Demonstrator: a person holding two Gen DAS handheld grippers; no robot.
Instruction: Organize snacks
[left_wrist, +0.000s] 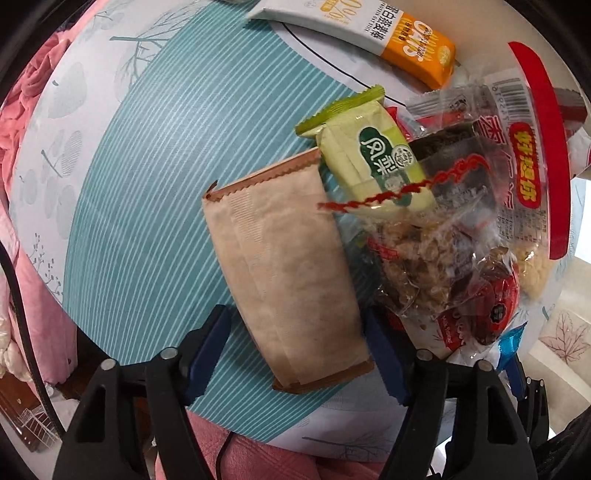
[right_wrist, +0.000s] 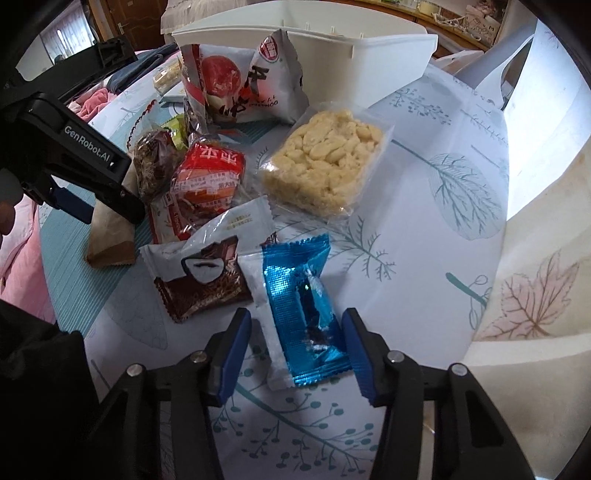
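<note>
Round tabletop (right_wrist: 424, 229) with a white cloth printed in teal leaves and a teal striped patch, pink bedding off to one side, wooden furniture way in the back.

Snacks are heaped in the middle. The left claw (left_wrist: 295, 343) points almost straight down with its blue pads either side of the tan paper packet (left_wrist: 284, 266); the right pad looks like it's on the packet's edge, the left one has a bit of gap, so the jaws are half spread around it, not pinching yet. No writing on that side of the packet. Right next to it, overlapping its top corner, is a green packet (left_wrist: 369, 155) with "凤梨" on it, then a clear bag with a red edge (left_wrist: 532, 147) and yellow characters too warped for me to read, and a white and orange box (left_wrist: 388, 40) with "OATS", cut off at the top.

The right claw (right_wrist: 291, 354) is tilted steeply down too, jaws half spread around the blue foil packet (right_wrist: 303, 314), pads just beside it, not clearly touching. Beside that sits a brown and white packet (right_wrist: 207, 280), a red packet (right_wrist: 210, 177), a clear-wrapped puffed rice bar (right_wrist: 325, 162) and a white container (right_wrist: 369, 55) at the far edge. The other claw's black arm reads "GenRobot.AI"
</note>
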